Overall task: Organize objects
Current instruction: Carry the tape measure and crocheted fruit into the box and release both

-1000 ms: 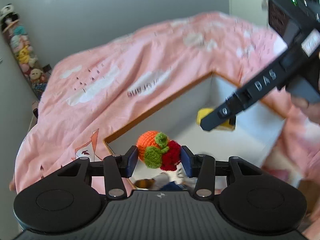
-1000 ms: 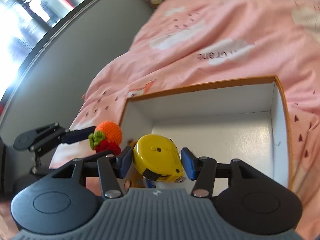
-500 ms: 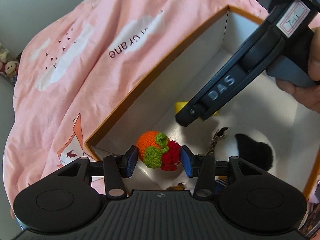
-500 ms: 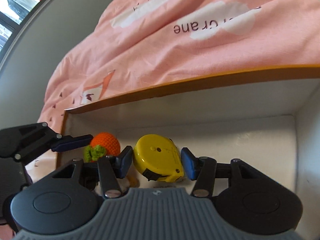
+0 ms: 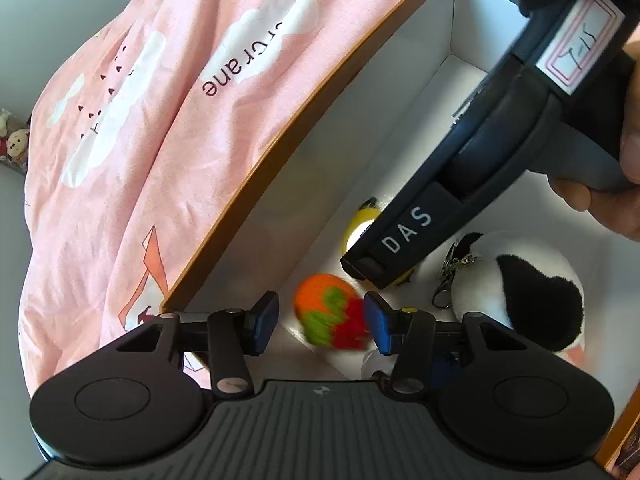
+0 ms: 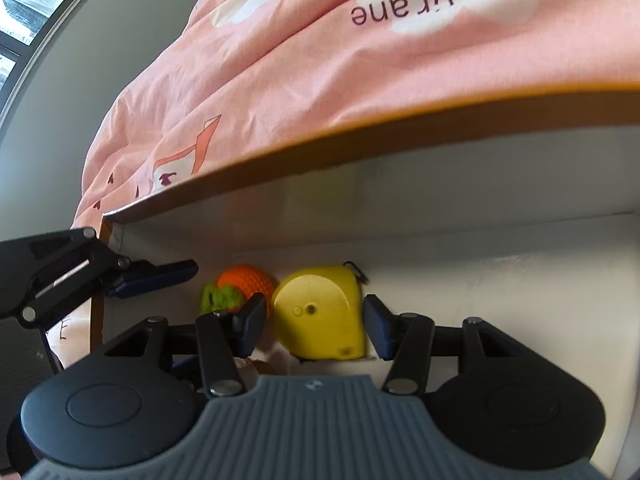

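Box (image 5: 320, 92) shows panda plush (image 5: 520, 288) in left view only; left tool (image 5: 320, 322) just opened around crochet fruit (image 5: 330, 314); right tool's (image 6: 314, 320) state unclear.

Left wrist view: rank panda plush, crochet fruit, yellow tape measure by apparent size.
1. panda plush, clearly largest.
2. crochet fruit.
3. yellow tape measure, mostly hidden behind the right gripper, so unsure.

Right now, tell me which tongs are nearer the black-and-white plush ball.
Left. The left tongs sit just beside the black-and-white plush ball, their right finger almost against it. The right tongs are farther off, around the yellow tape measure by the box wall.
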`<control>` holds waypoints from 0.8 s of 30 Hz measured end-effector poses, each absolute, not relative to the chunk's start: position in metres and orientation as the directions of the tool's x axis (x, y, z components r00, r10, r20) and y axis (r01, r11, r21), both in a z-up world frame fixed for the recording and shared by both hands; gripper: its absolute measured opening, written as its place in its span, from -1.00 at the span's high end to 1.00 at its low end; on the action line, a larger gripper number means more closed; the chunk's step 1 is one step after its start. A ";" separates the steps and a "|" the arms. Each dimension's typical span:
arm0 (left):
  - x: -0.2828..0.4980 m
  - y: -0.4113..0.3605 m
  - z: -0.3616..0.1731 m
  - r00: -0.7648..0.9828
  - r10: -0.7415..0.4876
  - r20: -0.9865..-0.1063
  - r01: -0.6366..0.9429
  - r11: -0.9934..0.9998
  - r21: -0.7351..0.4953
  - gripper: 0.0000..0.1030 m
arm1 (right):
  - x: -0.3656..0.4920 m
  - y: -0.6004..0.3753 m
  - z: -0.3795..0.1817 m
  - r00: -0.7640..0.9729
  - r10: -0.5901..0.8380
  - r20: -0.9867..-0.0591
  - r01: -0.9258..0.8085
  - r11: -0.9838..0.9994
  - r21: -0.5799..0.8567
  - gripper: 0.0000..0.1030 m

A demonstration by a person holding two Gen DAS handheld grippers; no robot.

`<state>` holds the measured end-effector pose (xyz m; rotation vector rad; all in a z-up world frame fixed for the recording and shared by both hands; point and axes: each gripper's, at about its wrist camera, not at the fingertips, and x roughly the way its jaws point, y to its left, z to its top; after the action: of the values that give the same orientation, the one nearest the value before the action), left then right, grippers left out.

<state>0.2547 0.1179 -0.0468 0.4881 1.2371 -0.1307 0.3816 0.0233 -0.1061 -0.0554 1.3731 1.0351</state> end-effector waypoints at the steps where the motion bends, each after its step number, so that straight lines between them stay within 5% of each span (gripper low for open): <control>1: 0.253 0.119 -0.046 0.338 0.160 -0.927 0.356 0.890 0.284 -0.13 | 0.382 0.023 -0.106 -0.157 0.571 -0.806 -0.618 0.580 0.531 -0.10; 7: 0.240 0.128 -0.026 0.390 0.124 -0.912 0.321 0.910 0.261 -0.13 | 0.384 0.018 -0.100 -0.165 0.586 -0.793 -0.600 0.579 0.552 -0.10; 15: 0.223 0.150 0.015 0.499 0.097 -0.861 0.217 0.948 0.233 -0.13 | 0.384 0.014 -0.099 -0.182 0.576 -0.797 -0.607 0.572 0.552 0.37; 24: 0.233 0.150 0.014 0.517 0.078 -0.853 0.158 0.970 0.185 -0.13 | 0.375 0.019 -0.099 -0.175 0.559 -0.811 -0.630 0.569 0.528 0.46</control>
<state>0.2327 0.1504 0.0143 0.2521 1.0297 -0.0482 0.3750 0.0188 -0.0993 -0.0666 1.3916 1.0561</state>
